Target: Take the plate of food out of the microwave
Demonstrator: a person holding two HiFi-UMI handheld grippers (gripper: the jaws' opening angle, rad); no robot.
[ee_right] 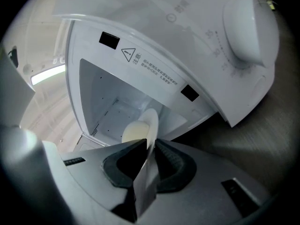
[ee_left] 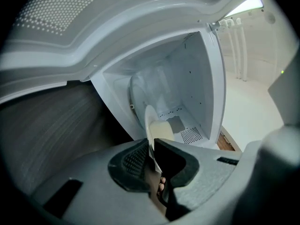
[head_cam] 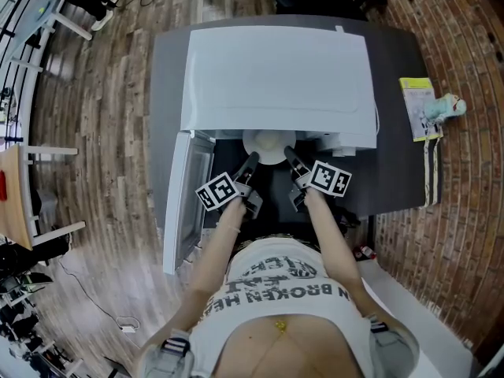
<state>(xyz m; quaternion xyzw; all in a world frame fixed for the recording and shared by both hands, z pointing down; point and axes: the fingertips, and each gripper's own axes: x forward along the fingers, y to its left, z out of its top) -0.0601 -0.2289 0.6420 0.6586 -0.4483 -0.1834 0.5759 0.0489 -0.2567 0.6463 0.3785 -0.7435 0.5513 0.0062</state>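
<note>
A white plate (head_cam: 266, 145) sticks half out of the open white microwave (head_cam: 276, 77). It holds a pale yellow lump of food (ee_left: 162, 129), which the right gripper view also shows (ee_right: 135, 131). My left gripper (head_cam: 252, 161) is shut on the plate's left rim, and my right gripper (head_cam: 288, 155) is shut on its right rim. The left gripper view shows the plate (ee_left: 149, 118) edge-on, its rim pinched between the left gripper's (ee_left: 152, 150) dark pads. In the right gripper view the plate (ee_right: 151, 120) runs into the closed jaws of the right gripper (ee_right: 149, 146).
The microwave door (head_cam: 183, 203) hangs open to the left, beside my left arm. The microwave stands on a dark grey table (head_cam: 394, 179). A yellow-green packet (head_cam: 416, 105) and a small bottle (head_cam: 445, 106) lie at the table's right edge. The round control dial (ee_right: 243, 29) is right of the opening.
</note>
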